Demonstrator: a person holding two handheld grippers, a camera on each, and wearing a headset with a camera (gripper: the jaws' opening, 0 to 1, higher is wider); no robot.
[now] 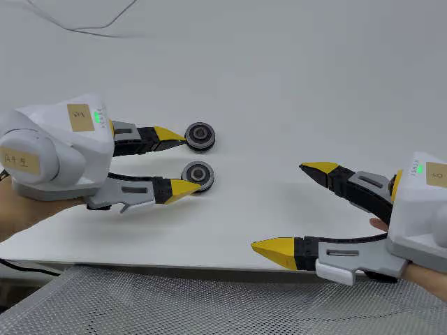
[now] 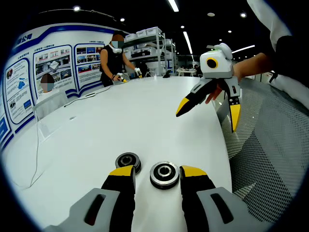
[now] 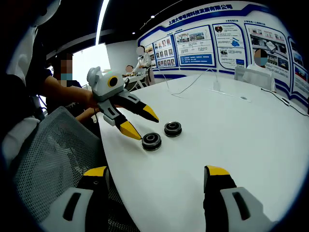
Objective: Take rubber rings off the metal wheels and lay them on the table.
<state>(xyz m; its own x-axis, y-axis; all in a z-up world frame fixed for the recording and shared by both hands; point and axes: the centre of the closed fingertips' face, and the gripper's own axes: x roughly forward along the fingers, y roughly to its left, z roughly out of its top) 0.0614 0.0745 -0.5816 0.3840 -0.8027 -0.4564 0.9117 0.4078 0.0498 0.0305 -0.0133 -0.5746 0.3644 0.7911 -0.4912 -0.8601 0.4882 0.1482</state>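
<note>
Near wheel (image 1: pixel 198 174): It lay flat on the counter (image 1: pixel 279 84), left of the middle and not far from the near edge.
Far wheel (image 1: pixel 200 136): It lay just beside the near wheel, on the side of the far edge.
Rubber ring (image 2: pixel 152 176): Each wheel had its black ring on, so we thought the job had hardly begun.
Left claw (image 1: pixel 190 162): Its jaws stood apart with the near wheel between the yellow tips. One tip was right at the wheel's rim. It was not squeezing anything.
Right claw (image 1: pixel 278 206): Its jaws were spread wide with nothing in them. It hung over the near edge, toward the right, well apart from both wheels.
Worry one: The wheel was round and smooth. We thought that if the left claw pinched it off-centre, it could pop out and skid across the counter.
Worry two: The near edge was close. We thought a skidding wheel could drop off it.
Worry three: The far wheel sat right by the other jaw tip. We thought a closing jaw could knock it away.
Worry four: We guessed the ring fitted tightly. With just one claw, we thought the whole wheel would lift and the ring would stay on. The right claw had to come over first.
Worry five: We thought a hard tug could make the ring snap free and fly off the counter.
</note>
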